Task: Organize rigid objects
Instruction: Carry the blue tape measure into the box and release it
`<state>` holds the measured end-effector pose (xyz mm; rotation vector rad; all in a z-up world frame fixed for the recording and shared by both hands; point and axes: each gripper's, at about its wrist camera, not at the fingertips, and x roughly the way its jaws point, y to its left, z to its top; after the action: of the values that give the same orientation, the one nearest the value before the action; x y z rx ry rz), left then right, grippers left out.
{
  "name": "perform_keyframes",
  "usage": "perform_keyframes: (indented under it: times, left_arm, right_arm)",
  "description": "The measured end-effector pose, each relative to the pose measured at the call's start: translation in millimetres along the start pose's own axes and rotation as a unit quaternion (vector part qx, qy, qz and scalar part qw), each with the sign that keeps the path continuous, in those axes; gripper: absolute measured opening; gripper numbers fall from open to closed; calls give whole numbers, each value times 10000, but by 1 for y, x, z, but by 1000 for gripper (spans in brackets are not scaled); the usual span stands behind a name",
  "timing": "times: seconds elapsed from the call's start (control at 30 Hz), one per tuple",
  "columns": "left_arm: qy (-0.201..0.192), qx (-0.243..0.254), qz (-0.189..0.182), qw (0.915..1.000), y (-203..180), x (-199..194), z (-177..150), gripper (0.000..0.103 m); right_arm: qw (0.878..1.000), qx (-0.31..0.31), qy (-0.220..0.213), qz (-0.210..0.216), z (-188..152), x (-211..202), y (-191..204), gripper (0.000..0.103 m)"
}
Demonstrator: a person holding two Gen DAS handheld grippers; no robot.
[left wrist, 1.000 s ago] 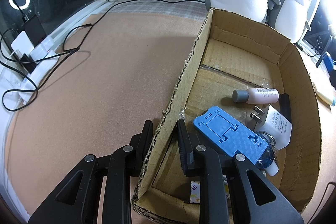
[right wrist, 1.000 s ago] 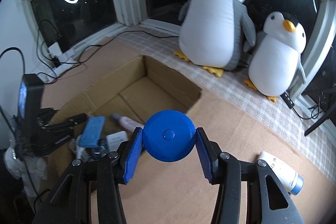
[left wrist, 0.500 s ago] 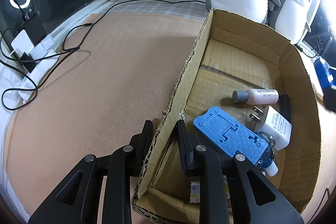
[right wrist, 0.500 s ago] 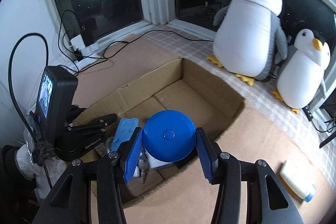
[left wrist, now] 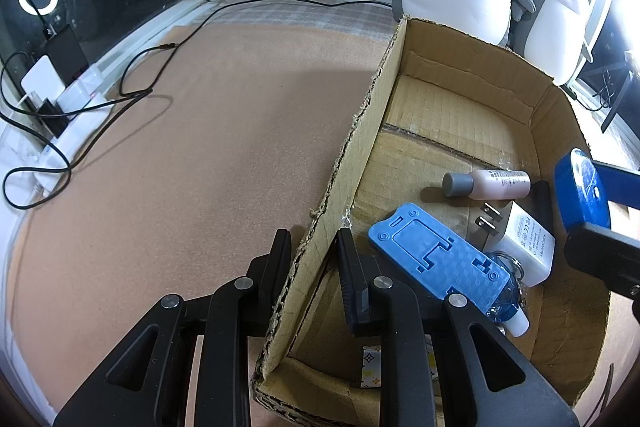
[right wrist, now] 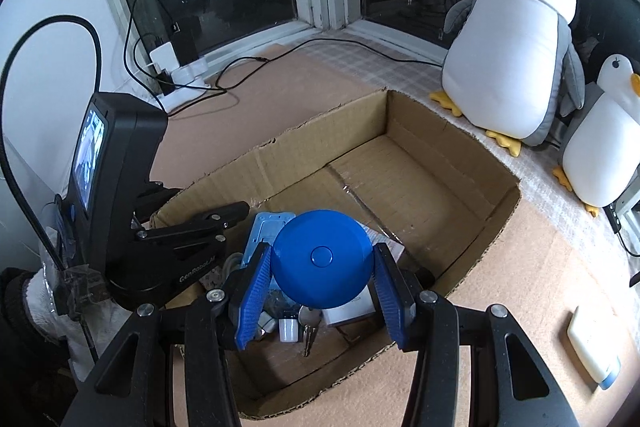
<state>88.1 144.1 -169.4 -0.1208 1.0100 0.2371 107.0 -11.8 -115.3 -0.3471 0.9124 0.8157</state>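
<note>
right gripper [right wrist: 322, 269] clamping blue disc [right wrist: 322, 259], over cardboard box [right wrist: 452, 131]

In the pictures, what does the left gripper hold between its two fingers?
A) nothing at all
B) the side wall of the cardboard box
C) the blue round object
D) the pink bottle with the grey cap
B: in the left wrist view, the left gripper is shut on the side wall of the cardboard box, one finger outside and one inside.
</note>
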Motion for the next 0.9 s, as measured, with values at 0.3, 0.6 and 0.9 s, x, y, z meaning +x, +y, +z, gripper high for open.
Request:
perform_keyframes:
  times: [0.3,0.6,0.9]
  left_arm:
    - [0,-2,2,10000,0,0,0,20]
    - [-4,-5,3,10000,0,1,0,20]
    - [-3,-5,8,10000,0,1,0,20]
  right_arm:
    - [10000,-50,35,11,0,2,1,46]
    - [9999,-116,-47,-9,0,-2,3,59]
    - [9999,-110,-77,-27,0,-7,0,59]
